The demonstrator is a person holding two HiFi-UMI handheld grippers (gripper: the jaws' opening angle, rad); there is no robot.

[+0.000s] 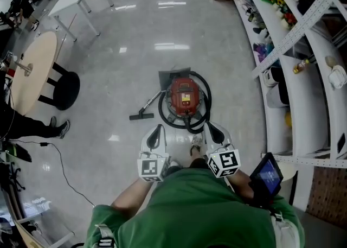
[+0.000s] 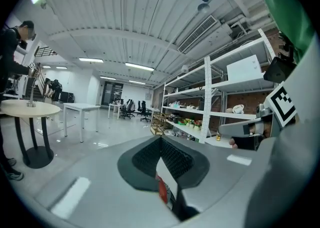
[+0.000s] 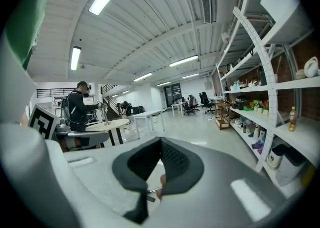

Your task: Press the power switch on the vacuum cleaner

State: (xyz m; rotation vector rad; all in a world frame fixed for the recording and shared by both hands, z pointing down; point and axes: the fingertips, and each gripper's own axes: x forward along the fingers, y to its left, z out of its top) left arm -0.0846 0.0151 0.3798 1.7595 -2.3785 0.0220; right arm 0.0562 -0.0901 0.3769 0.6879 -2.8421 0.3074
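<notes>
i hold the left gripper (image 1: 156, 131) and right gripper (image 1: 213, 129) side by side, both pairs of jaws closed to a narrow slit on nothing, above the red vacuum cleaner (image 1: 184, 94) on the floor (image 1: 130, 62) just ahead, probably lining up its switch.

No lettering, brand or number is legible anywhere. The red vacuum cleaner (image 1: 182, 86) bears a small pale label (image 1: 186, 99) on its top, too small to read.
</notes>
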